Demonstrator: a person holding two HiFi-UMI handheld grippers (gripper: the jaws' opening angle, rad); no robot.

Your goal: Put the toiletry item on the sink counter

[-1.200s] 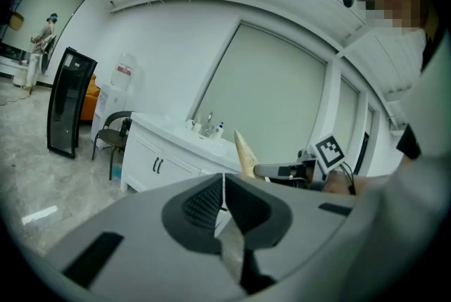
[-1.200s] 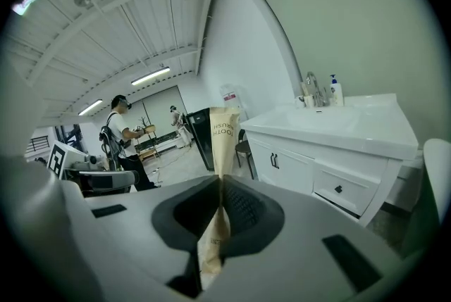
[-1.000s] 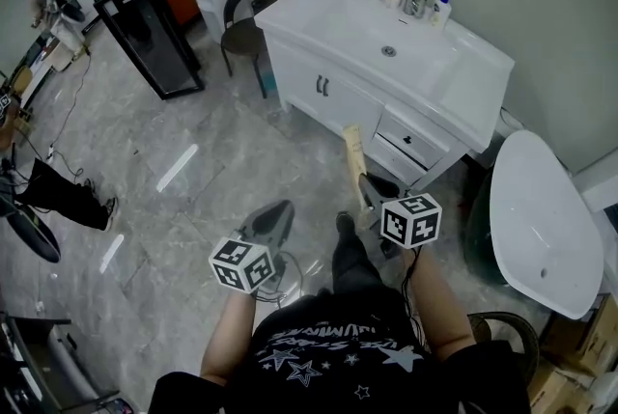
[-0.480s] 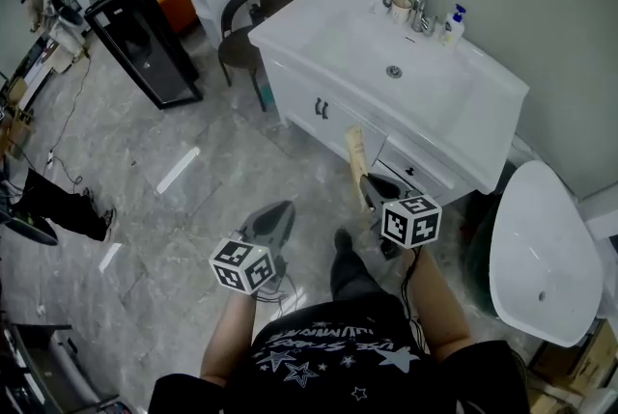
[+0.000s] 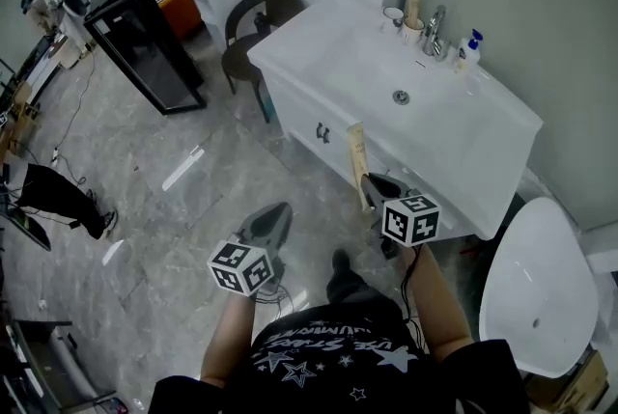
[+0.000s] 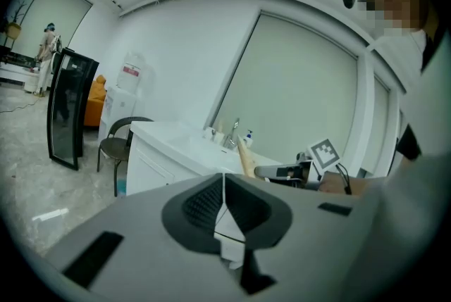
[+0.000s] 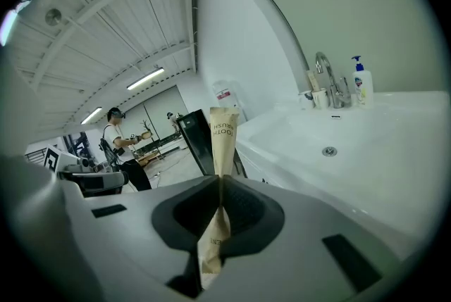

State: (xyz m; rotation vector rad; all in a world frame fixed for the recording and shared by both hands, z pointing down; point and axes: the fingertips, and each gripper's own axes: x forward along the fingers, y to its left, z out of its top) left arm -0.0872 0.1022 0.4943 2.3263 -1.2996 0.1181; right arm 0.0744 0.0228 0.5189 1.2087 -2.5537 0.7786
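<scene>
A tan paper toothbrush packet [image 7: 223, 146] stands upright between the jaws of my right gripper [image 7: 220, 181], which is shut on it. In the head view the toothbrush packet [image 5: 358, 159] sticks up from the right gripper [image 5: 372, 188] just in front of the white sink counter [image 5: 319, 45]. The counter's basin and drain [image 7: 329, 151] lie to the right of the packet. My left gripper [image 5: 273, 221] hangs lower left over the floor, its jaws shut with nothing between them; from its own camera the left gripper [image 6: 223, 184] shows jaws pressed together.
A faucet [image 5: 434, 31], cups [image 5: 394, 16] and a pump bottle [image 5: 470, 48] line the counter's back edge. A dark chair [image 5: 253, 21] stands left of the vanity, a black cabinet [image 5: 145, 41] farther left, a white toilet [image 5: 537, 291] at right. A person [image 7: 116, 139] stands in the background.
The sink counter has come closer and shifted right in the head view. Both grippers keep their places in the picture, and the packet stays gripped.
</scene>
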